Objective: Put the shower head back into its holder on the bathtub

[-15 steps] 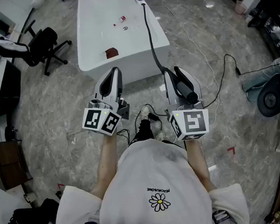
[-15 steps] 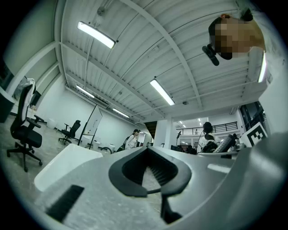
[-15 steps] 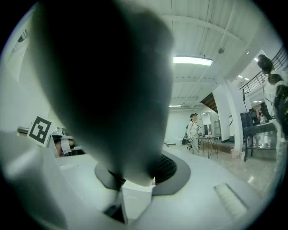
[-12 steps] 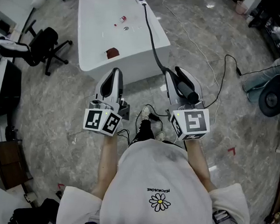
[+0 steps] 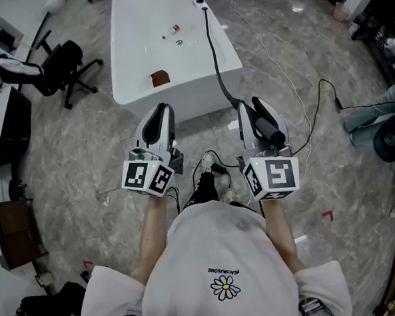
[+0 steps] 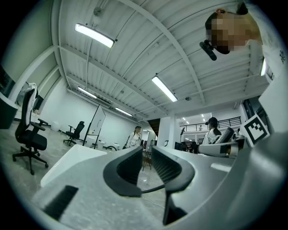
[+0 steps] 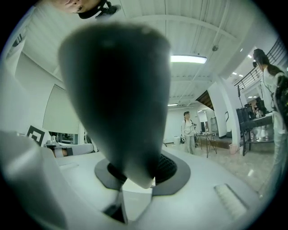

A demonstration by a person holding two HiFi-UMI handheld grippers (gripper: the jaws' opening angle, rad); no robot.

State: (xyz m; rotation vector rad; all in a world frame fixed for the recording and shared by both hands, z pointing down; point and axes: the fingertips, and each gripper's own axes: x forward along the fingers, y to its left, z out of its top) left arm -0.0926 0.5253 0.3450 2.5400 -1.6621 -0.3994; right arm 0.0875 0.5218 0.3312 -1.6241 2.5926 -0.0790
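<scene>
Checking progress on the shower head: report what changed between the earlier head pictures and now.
Almost nothing. The right gripper, left gripper and bathtub all sit slightly lower in the head view, so the whole picture shifted; no clear move of either. Nothing taken or let go. Unchanged: right still clamps the shower head, hose trailing to the tub; left empty, jaws slightly apart.

White T-shirt (image 5: 206,241) (daisy print (image 5: 224,285)); left gripper (image 5: 162,109), right gripper (image 5: 252,109) white.

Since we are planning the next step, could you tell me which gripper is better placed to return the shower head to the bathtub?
Right. The right gripper clamps the black shower head, whose hose runs to the white bathtub; the left gripper is empty, its jaws nearly together.
</scene>
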